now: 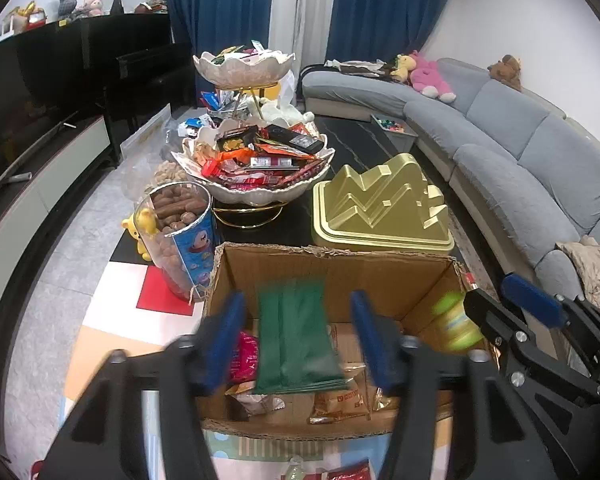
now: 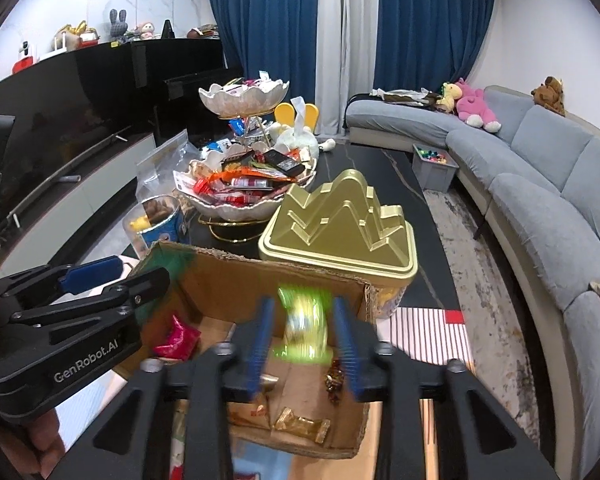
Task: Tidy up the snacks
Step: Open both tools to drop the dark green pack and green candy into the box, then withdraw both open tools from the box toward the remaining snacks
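An open cardboard box sits at the near table edge and holds several wrapped snacks. My left gripper is open above the box; a blurred dark green packet hangs between its blue fingers without touching them. My right gripper is open over the box; a blurred yellow-green packet sits between its fingers, apart from both. The right gripper also shows in the left wrist view, with the yellow-green packet beside it. The left gripper shows in the right wrist view.
A two-tier white bowl stand piled with snacks stands behind the box. A gold mountain-shaped tin is at the right, a tub of brown snacks at the left. A grey sofa runs along the right.
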Available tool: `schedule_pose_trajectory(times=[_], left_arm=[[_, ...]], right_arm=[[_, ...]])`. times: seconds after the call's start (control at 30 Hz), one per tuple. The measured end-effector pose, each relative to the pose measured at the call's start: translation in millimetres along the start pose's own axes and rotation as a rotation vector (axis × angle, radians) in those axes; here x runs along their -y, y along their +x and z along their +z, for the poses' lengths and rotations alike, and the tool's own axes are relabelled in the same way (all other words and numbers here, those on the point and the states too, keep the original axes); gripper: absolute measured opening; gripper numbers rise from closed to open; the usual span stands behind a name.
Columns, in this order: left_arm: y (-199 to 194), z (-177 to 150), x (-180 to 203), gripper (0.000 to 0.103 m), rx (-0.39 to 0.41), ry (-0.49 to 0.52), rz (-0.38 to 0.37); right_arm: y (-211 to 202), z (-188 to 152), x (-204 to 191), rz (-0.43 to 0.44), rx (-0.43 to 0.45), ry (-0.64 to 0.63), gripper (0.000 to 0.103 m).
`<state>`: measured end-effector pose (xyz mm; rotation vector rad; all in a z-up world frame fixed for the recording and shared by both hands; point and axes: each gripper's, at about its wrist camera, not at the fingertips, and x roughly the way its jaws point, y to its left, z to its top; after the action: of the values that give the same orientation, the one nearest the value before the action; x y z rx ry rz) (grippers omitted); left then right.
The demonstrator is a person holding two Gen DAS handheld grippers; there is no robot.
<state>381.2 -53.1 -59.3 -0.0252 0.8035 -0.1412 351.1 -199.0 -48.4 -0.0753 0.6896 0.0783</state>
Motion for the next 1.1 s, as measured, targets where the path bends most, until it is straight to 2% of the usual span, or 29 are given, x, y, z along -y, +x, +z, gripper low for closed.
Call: schedule_pose_trajectory(times=[0.03,0.1,0.27,0.57,1.1], left_arm=[[-2,0,0,0.068,0.004,0.003,-0.001],[-6,0,1,0.071,0.010,0.019,0.005],[-17,0,-1,0.084,0.018,0.028,0.021],[-45,-5,-2,0.086,0.045,0.056,0.049],[-84,-29,-10,0.086,0.087,0.090,0.084]], right_arm=[[-2,0,0,-0.008,0.007,-0.002,0.050],[-7,1,0,-0.024,0.021,-0.002,0.062],[-21,3,3,-0.056,0.045,0.005,0.075],[-50,4,2,-0.068,0.076,0.008,0.075],[-81,-14,-10,-0.078,0.086,0.011,0.075]])
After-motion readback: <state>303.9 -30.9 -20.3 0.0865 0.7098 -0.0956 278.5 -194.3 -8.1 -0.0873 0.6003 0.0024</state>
